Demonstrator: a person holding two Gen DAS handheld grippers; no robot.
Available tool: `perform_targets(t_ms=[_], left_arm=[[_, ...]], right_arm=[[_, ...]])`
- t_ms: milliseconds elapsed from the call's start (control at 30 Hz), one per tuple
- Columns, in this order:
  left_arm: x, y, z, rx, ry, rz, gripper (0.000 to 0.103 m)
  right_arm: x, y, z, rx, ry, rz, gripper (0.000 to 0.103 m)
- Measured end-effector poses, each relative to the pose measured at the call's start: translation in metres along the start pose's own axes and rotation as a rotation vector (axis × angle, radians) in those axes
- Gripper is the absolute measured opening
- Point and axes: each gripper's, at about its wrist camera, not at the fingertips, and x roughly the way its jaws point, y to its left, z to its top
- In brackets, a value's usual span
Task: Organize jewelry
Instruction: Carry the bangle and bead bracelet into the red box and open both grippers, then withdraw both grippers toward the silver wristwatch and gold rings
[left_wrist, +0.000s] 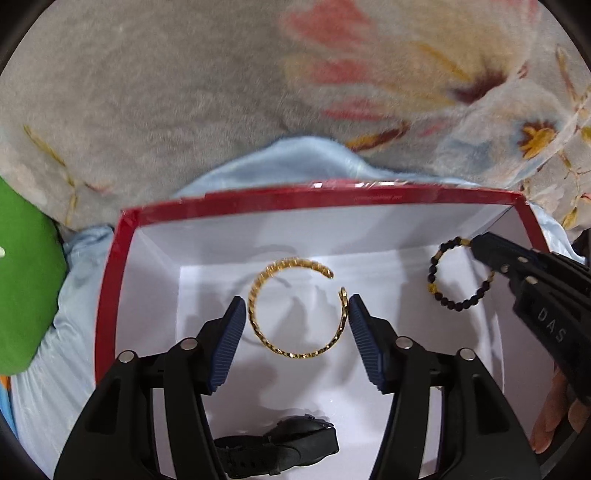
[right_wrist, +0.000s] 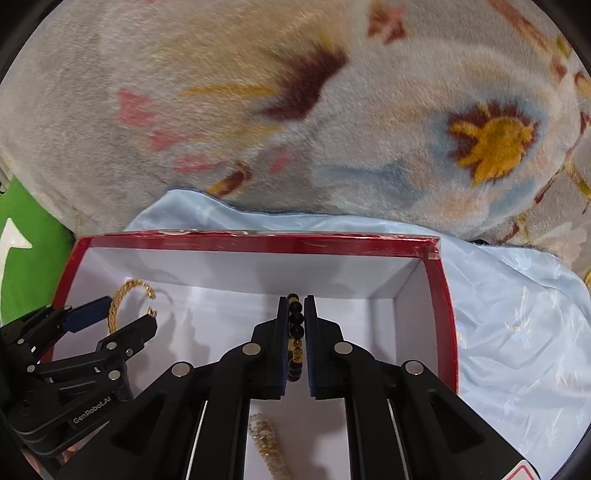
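A red-rimmed box (left_wrist: 110, 280) with a white inside holds the jewelry. A gold open bangle (left_wrist: 258, 321) lies on its floor between the fingers of my left gripper (left_wrist: 295, 314), which is open; its right pad is at or very near the bangle's end. My right gripper (right_wrist: 295, 325) is shut on a black and amber bead bracelet (right_wrist: 295, 332) and holds it above the box floor at the right; the bracelet (left_wrist: 443, 295) hangs from it in the left wrist view. The bangle (right_wrist: 122, 295) and the left gripper (right_wrist: 110, 317) show at the left in the right wrist view.
A black watch (left_wrist: 280, 446) lies in the box near the front. A pale bead bracelet (right_wrist: 266, 439) lies under my right gripper. The box sits on light blue cloth (right_wrist: 517, 332) over a floral blanket (left_wrist: 184, 92). A green object (left_wrist: 26, 280) is at the left.
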Motion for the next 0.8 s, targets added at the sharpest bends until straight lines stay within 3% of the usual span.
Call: perform_targets(t_ms=[100,167,267,500,667,800], left_arm=[[0.0,0.007,0.0,-0.042,0.003,0.013,0.093],[-0.006,0.013,0.0,-0.069,-0.027,0.015,0.095],[-0.015,0.018,-0.001,-0.074,-0.036,0.018,0.095],[-0.087,0.028,-0.021,-0.059,-0.163,0.027,0.095],[-0.158,0.028,-0.059,-0.016,-0.256,0.075,0.095],[-0.203,0.03,-0.097,-0.02,-0.275,0.05,0.095]], right_arm=[[-0.002,-0.002,-0.001,-0.009,-0.015,-0.046,0.034],[-0.011,-0.004,-0.001,-0.006,-0.049,-0.062,0.051],[-0.029,-0.003,-0.003,-0.017,-0.096,-0.081,0.053],[-0.104,-0.003,-0.019,-0.02,-0.244,-0.034,0.064],[-0.17,0.006,-0.052,-0.036,-0.321,-0.005,0.072],[-0.214,0.016,-0.091,-0.055,-0.36,-0.015,0.076]])
